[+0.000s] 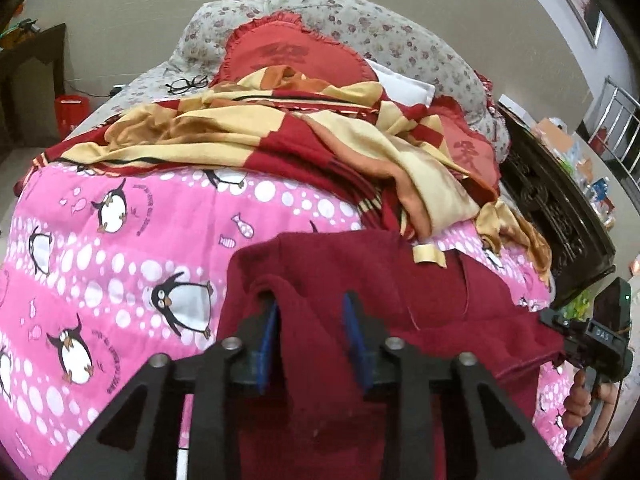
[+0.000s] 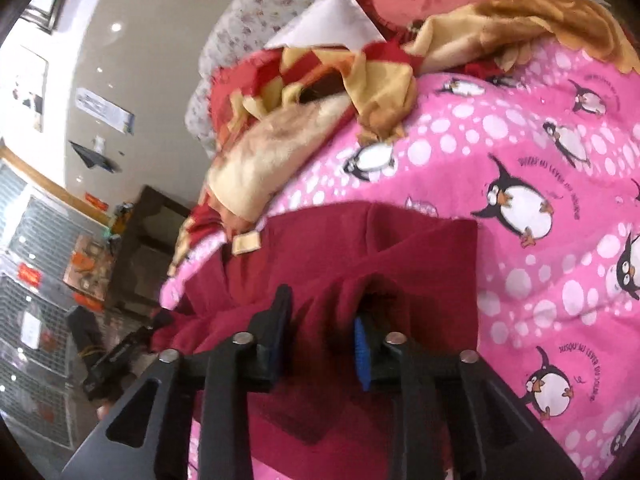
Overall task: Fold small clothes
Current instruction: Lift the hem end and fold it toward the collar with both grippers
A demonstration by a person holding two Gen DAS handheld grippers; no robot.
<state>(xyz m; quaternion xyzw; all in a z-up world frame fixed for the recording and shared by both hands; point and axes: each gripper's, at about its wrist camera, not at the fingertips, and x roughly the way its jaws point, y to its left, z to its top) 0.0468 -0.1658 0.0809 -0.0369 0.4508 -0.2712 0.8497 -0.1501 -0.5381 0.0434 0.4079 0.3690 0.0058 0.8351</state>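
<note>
Blue pads line the inner faces of the left gripper [image 1: 310,308], whose fingers stand partly apart with a ridge of the dark red garment [image 1: 360,280] rising between them; the cloth brushes the left pad, but the pads do not pinch it. On the right gripper [image 2: 324,312] the fingers also stand partly apart, a fold of the same dark red garment bunched up in the gap and not clamped.

That garment lies spread on the near part of a pink quilt [image 1: 140,248] printed with penguins and white dots, its far edge folded over toward the grippers. A small cream label [image 1: 428,254] sits at the garment's far edge.

Beyond it, a rumpled red and yellow blanket [image 1: 280,132] is heaped across the bed, with a red heart-shaped cushion [image 1: 296,52] and floral pillows [image 1: 360,20] behind. A pair of glasses [image 1: 186,84] rests on the floral sheet to the left of the cushion. At the right edge of the left wrist view, a hand [image 1: 580,400] grips the handle of the other gripper beside a dark carved wooden bed frame [image 1: 560,208].
</note>
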